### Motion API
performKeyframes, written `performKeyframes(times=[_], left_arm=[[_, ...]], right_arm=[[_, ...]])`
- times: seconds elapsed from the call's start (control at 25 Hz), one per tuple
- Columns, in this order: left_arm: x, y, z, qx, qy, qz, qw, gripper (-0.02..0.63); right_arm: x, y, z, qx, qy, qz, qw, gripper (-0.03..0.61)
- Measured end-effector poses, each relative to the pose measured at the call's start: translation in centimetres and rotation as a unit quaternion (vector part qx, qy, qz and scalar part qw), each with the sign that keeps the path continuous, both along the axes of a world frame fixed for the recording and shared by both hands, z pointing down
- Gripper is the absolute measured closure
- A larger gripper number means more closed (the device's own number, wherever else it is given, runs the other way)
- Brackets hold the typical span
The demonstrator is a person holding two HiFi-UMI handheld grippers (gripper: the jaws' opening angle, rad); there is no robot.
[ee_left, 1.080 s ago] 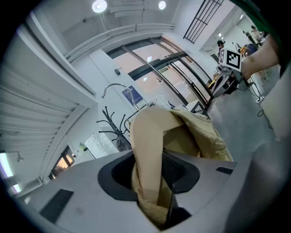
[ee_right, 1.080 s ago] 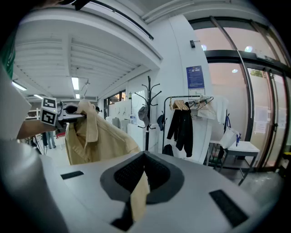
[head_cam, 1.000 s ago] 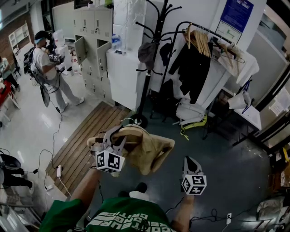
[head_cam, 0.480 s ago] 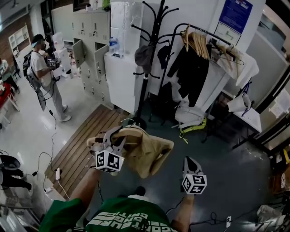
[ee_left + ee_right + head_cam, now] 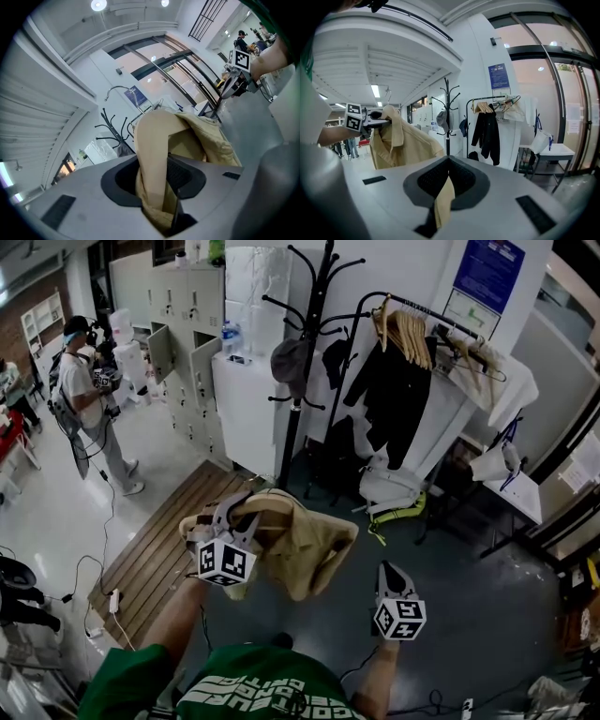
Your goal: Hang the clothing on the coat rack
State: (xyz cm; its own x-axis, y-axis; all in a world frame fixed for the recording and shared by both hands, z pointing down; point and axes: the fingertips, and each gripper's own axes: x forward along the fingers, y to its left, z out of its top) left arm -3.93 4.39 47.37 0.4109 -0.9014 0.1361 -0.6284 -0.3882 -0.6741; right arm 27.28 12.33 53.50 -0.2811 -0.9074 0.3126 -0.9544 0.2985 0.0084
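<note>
Evidently the soft, light beige shirt (image 5: 300,545) is being carried in the air, well apart from the coat rack (image 5: 292,427). It is being clamped at the collar, the sensible hold, by the raised left tool (image 5: 239,514). A beige fabric strip (image 5: 443,199) is being pinched by the lower right tool (image 5: 388,570).

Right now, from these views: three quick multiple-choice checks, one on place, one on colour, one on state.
1. The coat rack stands:
A. left of the lockers
B. behind the garment rail
C. between the white cabinet and the garment rail

2. The shirt is:
A. tan
B. black
C. blue

3. The left tongs are:
A. open and empty
B. shut on the shirt
C. gripping a hanger

Answers:
1. C, the head view shows the rack's pole between the two.
2. A, it is tan in every view.
3. B, the left gripper view shows fabric pinched between them.
</note>
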Motion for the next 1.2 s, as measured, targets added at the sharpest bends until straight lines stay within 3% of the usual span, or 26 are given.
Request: performKeyframes(times=[0.56, 0.96, 1.2], left_arm=[[2.0, -5.2, -2.5, 0.023, 0.001, -0.03, 0.9993, 0.479], [3.5, -9.0, -2.6, 0.022, -0.009, -0.019, 0.9996, 0.479], [4.2, -11.7, -2.5, 0.014, -0.012, -0.009, 0.9998, 0.479]], right_arm=[[2.6, -2.3, 1.4, -0.016, -0.017, -0.02, 1.0, 0.571], [4.0, -4.3, 1.7, -0.017, -0.048, -0.004, 0.999, 0.571], [4.5, -6.6, 1.8, -0.02, -0.025, 0.008, 0.999, 0.57]])
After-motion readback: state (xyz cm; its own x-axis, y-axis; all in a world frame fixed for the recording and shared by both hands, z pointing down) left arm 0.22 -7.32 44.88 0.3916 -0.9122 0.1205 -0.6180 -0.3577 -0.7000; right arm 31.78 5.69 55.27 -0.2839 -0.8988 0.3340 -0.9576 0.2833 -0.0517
